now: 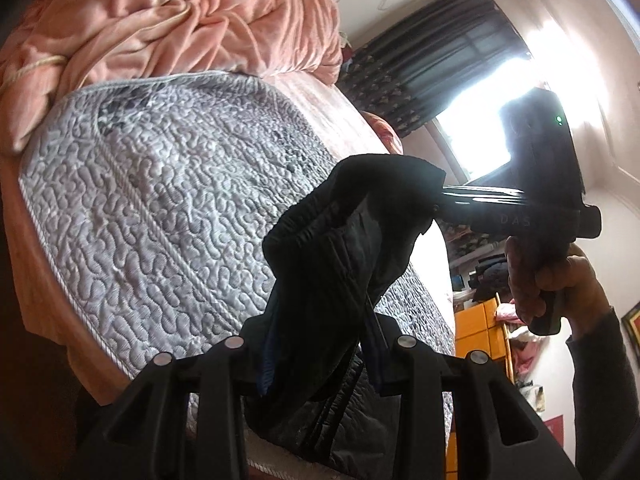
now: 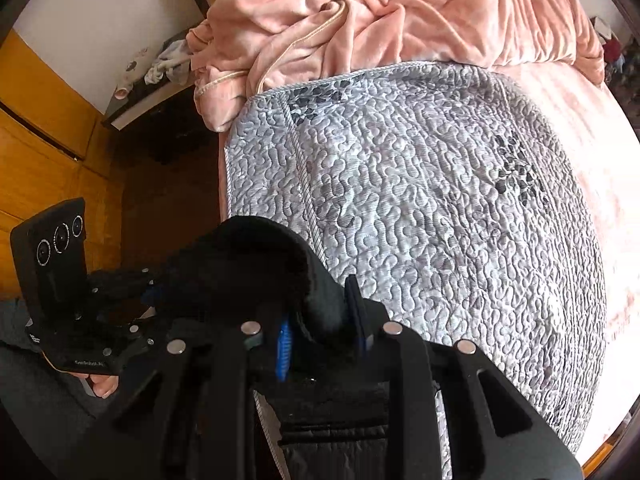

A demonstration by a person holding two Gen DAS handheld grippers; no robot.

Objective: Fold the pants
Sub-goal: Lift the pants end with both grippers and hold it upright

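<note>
Left wrist view: the left claw (image 1: 320,356) clamps dark pants (image 1: 340,264), lifted above a grey quilt (image 1: 168,168) on the bed; the right claw (image 1: 438,196) pinches their far edge. Right wrist view: the right claw (image 2: 320,336) grips the pants (image 2: 264,264) over the quilt's (image 2: 440,200) near edge, a pink blanket (image 2: 380,12) beyond.
</note>
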